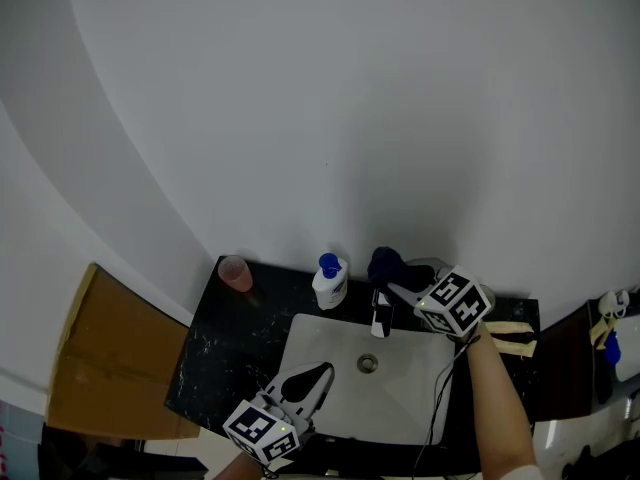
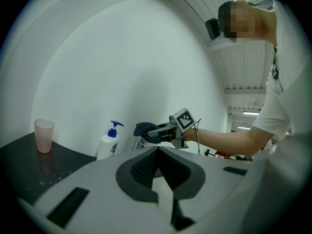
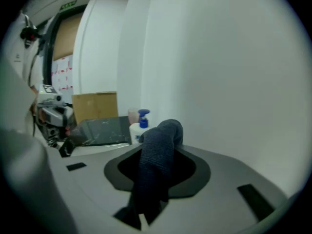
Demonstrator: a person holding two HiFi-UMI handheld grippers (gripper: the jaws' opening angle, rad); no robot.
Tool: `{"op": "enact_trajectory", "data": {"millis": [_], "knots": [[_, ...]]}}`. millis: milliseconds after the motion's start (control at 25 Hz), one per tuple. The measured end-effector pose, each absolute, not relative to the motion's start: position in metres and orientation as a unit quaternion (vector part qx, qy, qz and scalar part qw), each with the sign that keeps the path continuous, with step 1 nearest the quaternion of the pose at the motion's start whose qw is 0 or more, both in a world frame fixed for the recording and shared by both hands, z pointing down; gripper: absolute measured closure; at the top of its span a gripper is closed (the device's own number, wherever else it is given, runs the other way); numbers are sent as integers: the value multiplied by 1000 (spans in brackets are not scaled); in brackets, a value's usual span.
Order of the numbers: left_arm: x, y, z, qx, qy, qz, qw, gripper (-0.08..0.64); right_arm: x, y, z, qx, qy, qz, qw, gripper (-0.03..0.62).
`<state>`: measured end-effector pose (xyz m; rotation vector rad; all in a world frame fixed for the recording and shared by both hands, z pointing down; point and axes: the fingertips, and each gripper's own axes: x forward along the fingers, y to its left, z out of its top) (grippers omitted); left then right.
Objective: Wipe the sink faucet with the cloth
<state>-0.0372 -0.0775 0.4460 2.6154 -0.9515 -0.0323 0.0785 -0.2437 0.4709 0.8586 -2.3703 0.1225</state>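
Seemingly, the wiping is at its start. The right gripper point(image 1: 400, 290) is clamped on the cloth point(image 3: 157, 152), a dark blue, knit-textured piece bunched between the jaws and bulging past their tips in a rounded wad, with a loose end trailing back along the gripper. Directly under that wad stands the faucet point(image 1: 380, 314), a short chrome fitting whose spout points out over the sink point(image 1: 405, 400). The cloth is held at the faucet's top; whether it is pressed against the metal or held just clear of it cannot be settled from any view. The picking up and bringing over of the cloth can therefore be judged done. No sign of a completed wipe can be read from the chrome, so the rubbing of the spout and base is taken as what is left.

Beside the cloth, away from the right gripper's wrist, a soap bottle point(image 1: 330, 281) with a blue pump is set on the dark counter point(image 1: 215, 348), and further along that side a pink cup point(image 1: 235, 273). Across the basin from the faucet, the left gripper point(image 1: 322, 370) is held over the near rim with its jaws together and nothing between them, pointed toward the faucet.
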Motion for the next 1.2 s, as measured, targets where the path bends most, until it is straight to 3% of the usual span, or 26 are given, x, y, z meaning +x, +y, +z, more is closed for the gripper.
{"op": "enact_trajectory", "data": {"millis": [200, 400, 600, 960, 1200], "knots": [[-46, -77, 452, 922, -341, -15, 181, 560, 109, -277, 466, 410, -862, 45, 295, 471], [-50, -80, 452, 922, -342, -18, 179, 560, 65, -226, 443, 292, -922, 23, 254, 471], [-46, -80, 446, 924, -337, -15, 177, 560, 49, -207, 468, 237, -916, 5, 322, 471], [-56, -82, 444, 923, -343, -10, 177, 560, 105, -275, 466, 411, -859, 11, 306, 471], [-65, -86, 445, 921, -346, -15, 178, 560, 67, -216, 444, 297, -914, -13, 275, 471]]}}
